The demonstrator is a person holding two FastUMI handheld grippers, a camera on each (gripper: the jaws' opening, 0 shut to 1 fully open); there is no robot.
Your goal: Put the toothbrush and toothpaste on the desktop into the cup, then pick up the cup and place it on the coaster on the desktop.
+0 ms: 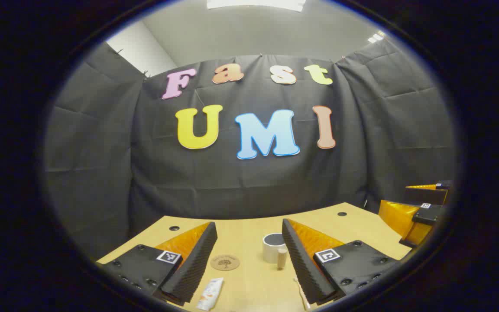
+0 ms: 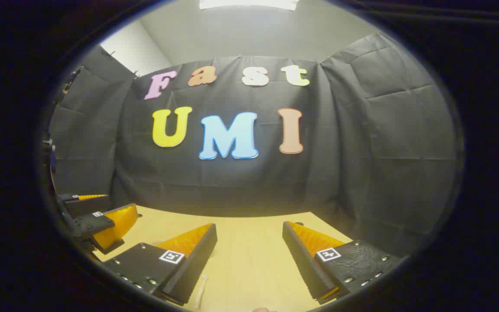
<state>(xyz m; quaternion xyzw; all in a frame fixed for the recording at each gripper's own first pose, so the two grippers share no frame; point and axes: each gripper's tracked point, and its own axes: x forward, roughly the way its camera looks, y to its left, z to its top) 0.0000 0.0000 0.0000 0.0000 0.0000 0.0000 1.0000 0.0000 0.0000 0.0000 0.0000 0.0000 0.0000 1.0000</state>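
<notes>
In the left gripper view, a white cup (image 1: 273, 246) with a wooden handle stands on the wooden desktop (image 1: 249, 229), just left of my right finger. A round brown coaster (image 1: 225, 262) lies to its left. A white toothpaste tube (image 1: 210, 294) lies near the bottom beside my left finger. A pale toothbrush (image 1: 301, 292) pokes out along the right finger. My left gripper (image 1: 249, 236) is open above the desktop, nothing between its fingers. The right gripper (image 1: 422, 212) shows at the far right. In the right gripper view, my right gripper (image 2: 249, 238) is open; a pale stick-like object (image 2: 200, 290) lies by its left finger.
The desktop has small round cable holes (image 1: 174, 228) near its far edge, which meets the black cloth wall. In the right gripper view, the left gripper (image 2: 98, 221) hovers at the far left over the desktop (image 2: 249, 260).
</notes>
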